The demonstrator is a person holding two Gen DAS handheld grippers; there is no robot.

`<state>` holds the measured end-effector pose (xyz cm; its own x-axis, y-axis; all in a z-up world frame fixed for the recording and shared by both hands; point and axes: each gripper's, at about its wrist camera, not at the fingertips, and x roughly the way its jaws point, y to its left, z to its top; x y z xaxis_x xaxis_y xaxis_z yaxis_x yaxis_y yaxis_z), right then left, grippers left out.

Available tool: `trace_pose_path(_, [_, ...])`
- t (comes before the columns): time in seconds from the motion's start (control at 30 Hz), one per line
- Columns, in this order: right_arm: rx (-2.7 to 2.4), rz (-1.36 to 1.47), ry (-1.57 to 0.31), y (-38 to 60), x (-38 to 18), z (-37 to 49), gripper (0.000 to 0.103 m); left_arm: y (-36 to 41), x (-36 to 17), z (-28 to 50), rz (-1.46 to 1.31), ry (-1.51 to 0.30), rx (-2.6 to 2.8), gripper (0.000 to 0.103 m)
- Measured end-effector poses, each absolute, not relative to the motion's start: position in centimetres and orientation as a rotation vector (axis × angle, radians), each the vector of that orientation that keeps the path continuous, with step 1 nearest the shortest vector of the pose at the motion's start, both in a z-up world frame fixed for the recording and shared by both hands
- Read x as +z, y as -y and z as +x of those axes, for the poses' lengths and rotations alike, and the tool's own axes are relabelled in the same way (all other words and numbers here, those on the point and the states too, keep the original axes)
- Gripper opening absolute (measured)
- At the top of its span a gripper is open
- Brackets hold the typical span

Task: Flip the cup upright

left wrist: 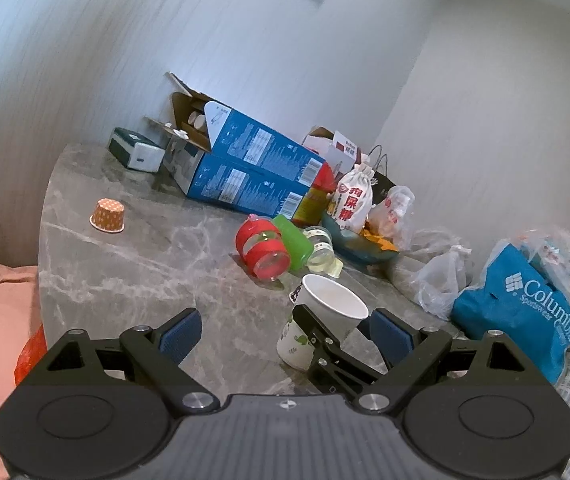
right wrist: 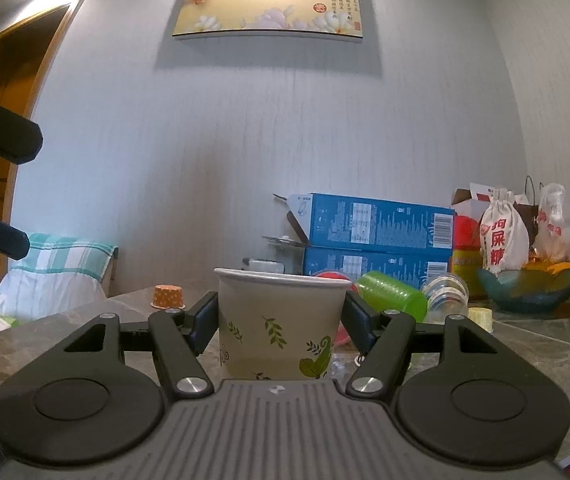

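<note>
The paper cup (right wrist: 281, 320) sits between the fingers of the right gripper (right wrist: 281, 320), mouth up and only slightly tilted, its leaf-printed wall pinched on both sides just under the rim; a grip that high probably lets the base swing down freely and settle flat on the marble table (left wrist: 133, 272). From the right wrist camera the bottom of the cup is hidden behind the tool's body, so whether it already touches the table cannot be told there. The left wrist camera fills that gap in part: it looks down into the white, empty inside of the cup and shows the right tool's black finger (left wrist: 313, 332) pressed against the wall, with the base low by the table, though contact stays unclear. The left gripper (left wrist: 285, 332) stands wide apart, holding nothing, with the cup just ahead of its right finger. Beyond both tools lie a red jar (left wrist: 263, 246) and a green tumbler (right wrist: 391, 298) on their sides, and farther left an orange dotted cup (left wrist: 108, 215) stands upside down.
</note>
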<state>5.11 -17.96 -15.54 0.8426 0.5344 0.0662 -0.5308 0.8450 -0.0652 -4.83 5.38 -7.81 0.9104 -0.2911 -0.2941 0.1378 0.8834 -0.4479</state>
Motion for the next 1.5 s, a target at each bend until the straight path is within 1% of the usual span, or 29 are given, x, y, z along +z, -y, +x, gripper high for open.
trace_pose_path(0.03, [0.565, -0.040, 0.075, 18.0, -15.6, 5.1, 0.069, -5.4, -7.8, -4.8, -0.434, -0.368, -0.224, 0.093])
trace_pose_path(0.1, [0.566, -0.043, 0.066, 17.8, -15.7, 5.2, 0.078, -5.5, -7.9, -4.7, -0.434, -0.374, -0.214, 0.093])
trace_pose_path(0.23, [0.575, -0.038, 0.048, 17.8, -15.7, 5.2, 0.086, -5.5, -8.0, -4.5, -0.427, -0.382, -0.206, 0.093])
trace_pose_path(0.27, [0.573, -0.037, 0.042, 17.8, -15.7, 5.2, 0.093, -5.4, -8.0, -4.5, -0.419, -0.383, -0.198, 0.094])
trace_pose_path(0.3, [0.572, -0.034, 0.040, 17.9, -15.7, 5.2, 0.097, -5.3, -8.1, -4.5, -0.406, -0.381, -0.187, 0.097])
trace_pose_path(0.37, [0.565, -0.025, 0.026, 18.3, -15.4, 4.7, 0.102, -5.0, -8.1, -4.5, -0.365, -0.364, -0.142, 0.101])
trace_pose_path(0.4, [0.556, -0.023, 0.015, 18.7, -15.3, 4.4, 0.102, -4.8, -8.1, -4.6, -0.334, -0.354, -0.116, 0.103])
trace_pose_path(0.5, [0.550, -0.002, 0.008, 20.8, -14.3, 2.6, 0.102, -3.9, -7.8, -4.2, -0.206, -0.371, -0.042, 0.103])
trace_pose_path(0.6, [0.538, 0.017, -0.035, 22.7, -11.6, 1.0, 0.102, -3.3, -7.0, -3.6, -0.161, -0.397, -0.046, 0.103])
trace_pose_path(0.73, [0.462, -0.024, -0.200, 23.8, -6.7, -0.2, 0.102, -1.7, -4.9, -3.5, -0.108, -0.419, -0.073, 0.103])
trace_pose_path(0.83, [0.456, -0.006, -0.280, 24.8, -4.2, -0.6, 0.102, -0.5, -3.2, -3.5, -0.095, -0.443, -0.093, 0.103])
trace_pose_path(0.93, [0.482, 0.025, -0.412, 25.6, -2.7, -0.1, 0.102, 0.4, -1.7, -3.2, -0.118, -0.490, -0.121, 0.103])
trace_pose_path(1.2, [0.488, 0.073, -0.498, 27.4, -2.4, 1.2, 0.102, 2.4, -0.7, -2.6, -0.101, -0.559, -0.108, 0.103])
trace_pose_path(1.5, [0.497, 0.078, -0.510, 27.8, -2.3, 1.5, 0.102, 3.5, -1.0, -1.9, -0.078, -0.602, -0.081, 0.103])
